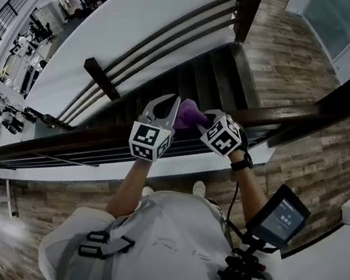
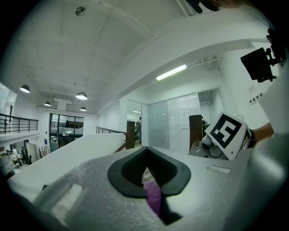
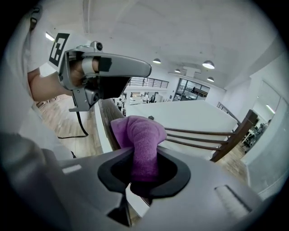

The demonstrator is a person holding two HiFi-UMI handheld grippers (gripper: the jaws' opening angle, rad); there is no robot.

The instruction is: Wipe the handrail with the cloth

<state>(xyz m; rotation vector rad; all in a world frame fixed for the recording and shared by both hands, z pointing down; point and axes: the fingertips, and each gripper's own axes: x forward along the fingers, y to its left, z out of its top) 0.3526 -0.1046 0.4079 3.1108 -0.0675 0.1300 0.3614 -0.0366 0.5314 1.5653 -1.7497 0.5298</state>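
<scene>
Your left gripper (image 2: 146, 155) has its 2 jaws pressed together on a thin edge of the purple cloth (image 3: 141, 135). Your right gripper (image 3: 144, 167) pinches a thick bunch of the same cloth, which folds over above its jaws. The cloth stretches between both grippers, right at the top of the dark wooden handrail (image 1: 64, 141) beside the stairs (image 1: 198, 74).

place: office building, two levels
stairs: staircase (image 1: 197, 81), dark wooden handrail (image 1: 64, 138)
walls: glass partitions (image 2: 174, 124)
ceiling: pendant lamps (image 2: 81, 95), strip light (image 2: 171, 72)
floor: wood planks (image 1: 301, 168)
</scene>
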